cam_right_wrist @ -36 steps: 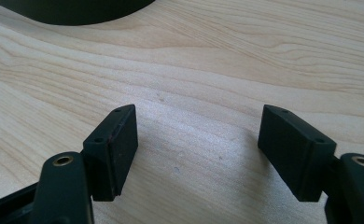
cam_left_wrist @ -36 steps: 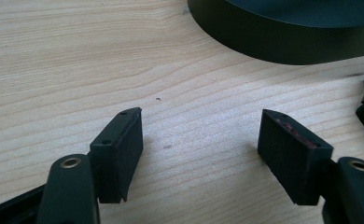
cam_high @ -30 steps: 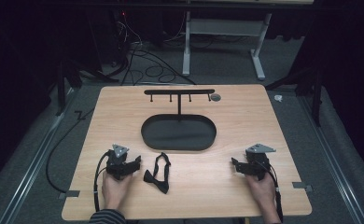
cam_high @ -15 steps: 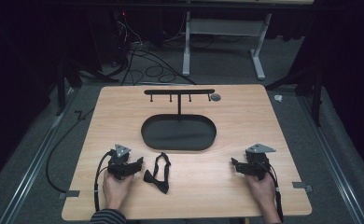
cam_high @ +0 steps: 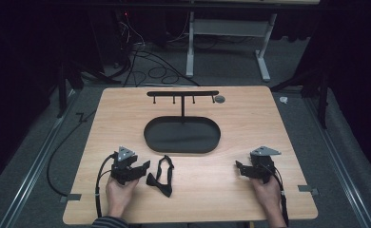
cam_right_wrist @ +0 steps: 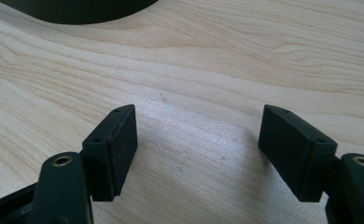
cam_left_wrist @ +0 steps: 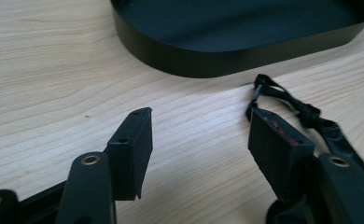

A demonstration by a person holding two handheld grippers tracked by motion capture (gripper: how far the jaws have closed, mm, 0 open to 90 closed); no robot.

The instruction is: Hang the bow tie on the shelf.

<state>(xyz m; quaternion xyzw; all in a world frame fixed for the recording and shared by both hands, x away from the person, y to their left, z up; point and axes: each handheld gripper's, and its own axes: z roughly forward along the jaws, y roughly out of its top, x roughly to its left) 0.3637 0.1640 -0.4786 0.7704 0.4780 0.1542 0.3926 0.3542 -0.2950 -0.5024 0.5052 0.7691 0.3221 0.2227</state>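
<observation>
Bow tie (cam_high: 161, 176) lies untouched on the wooden table (cam_high: 212, 199), just beside my left gripper (cam_high: 143, 167), near the black oval tray (cam_high: 181, 135) with its hook stand (cam_high: 182, 94). Both my grippers, right gripper (cam_high: 239, 167) included, rest with jaws apart and empty; seemingly everything remains undone.

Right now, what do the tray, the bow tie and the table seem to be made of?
Tray: matte black, smooth wall with even dull sheen; painted metal or plastic, can't tell which.
Bow tie: black fabric; limp, its strap knotted and creased.
Table: light wood or wood-look laminate; printed-looking grain, flat satin surface.
</observation>
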